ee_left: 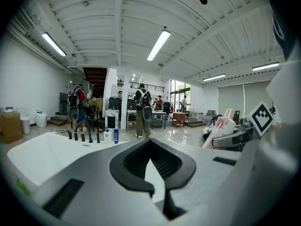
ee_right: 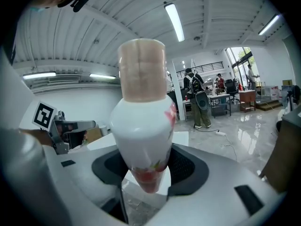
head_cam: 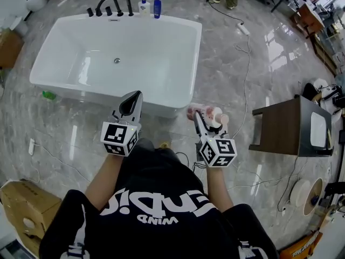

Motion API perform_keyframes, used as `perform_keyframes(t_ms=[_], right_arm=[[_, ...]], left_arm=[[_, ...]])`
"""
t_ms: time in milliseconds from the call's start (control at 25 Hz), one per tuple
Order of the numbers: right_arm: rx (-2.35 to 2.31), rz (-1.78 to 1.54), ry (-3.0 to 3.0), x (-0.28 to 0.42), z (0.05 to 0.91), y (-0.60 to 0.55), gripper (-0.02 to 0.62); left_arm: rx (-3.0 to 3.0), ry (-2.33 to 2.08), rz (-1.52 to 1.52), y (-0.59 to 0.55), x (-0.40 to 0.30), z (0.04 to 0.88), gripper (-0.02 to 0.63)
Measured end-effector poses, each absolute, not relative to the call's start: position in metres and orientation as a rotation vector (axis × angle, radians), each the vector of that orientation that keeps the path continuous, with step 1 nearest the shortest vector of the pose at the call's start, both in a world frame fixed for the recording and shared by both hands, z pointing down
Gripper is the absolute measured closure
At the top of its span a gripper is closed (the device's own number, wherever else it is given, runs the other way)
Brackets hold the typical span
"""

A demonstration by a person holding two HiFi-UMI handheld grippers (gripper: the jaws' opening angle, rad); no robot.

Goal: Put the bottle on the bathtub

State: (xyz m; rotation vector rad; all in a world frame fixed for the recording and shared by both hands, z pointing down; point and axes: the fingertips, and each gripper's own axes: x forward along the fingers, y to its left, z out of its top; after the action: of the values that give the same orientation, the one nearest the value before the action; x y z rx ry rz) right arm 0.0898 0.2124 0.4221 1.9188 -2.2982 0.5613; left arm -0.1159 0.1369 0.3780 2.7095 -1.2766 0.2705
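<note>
One big bathtub (head_cam: 156,63) sits just ahead of my fingers (head_cam: 198,122). Left gripper (head_cam: 133,96) is pinched together and empty. Right gripper (ee_right: 145,168) clamps the bottle (ee_right: 143,121) low on its body, cap past the fingertips. Seems light, glossy, likely slippery, so I'd hold mid-body.

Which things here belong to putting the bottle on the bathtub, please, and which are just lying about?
Job in hand:
bottle, clamped in the right gripper
bathtub

Lying about:
table
box
cable
blue bottle beside the tap
</note>
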Motion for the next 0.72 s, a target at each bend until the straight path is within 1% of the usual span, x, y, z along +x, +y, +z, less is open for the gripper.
perform_keyframes(t_ms=[480, 720], right_arm=[[1.883, 0.587, -2.298, 0.101, 0.43, 0.137, 0.356], [1.9, 0.584, -2.279, 0.107, 0.429, 0.086, 0.355]], left_arm=[[2.71, -1.231, 0.284, 0.061, -0.085, 0.388, 0.598], [2.735, -1.185, 0.284, 0.003, -0.071, 0.386, 0.598]])
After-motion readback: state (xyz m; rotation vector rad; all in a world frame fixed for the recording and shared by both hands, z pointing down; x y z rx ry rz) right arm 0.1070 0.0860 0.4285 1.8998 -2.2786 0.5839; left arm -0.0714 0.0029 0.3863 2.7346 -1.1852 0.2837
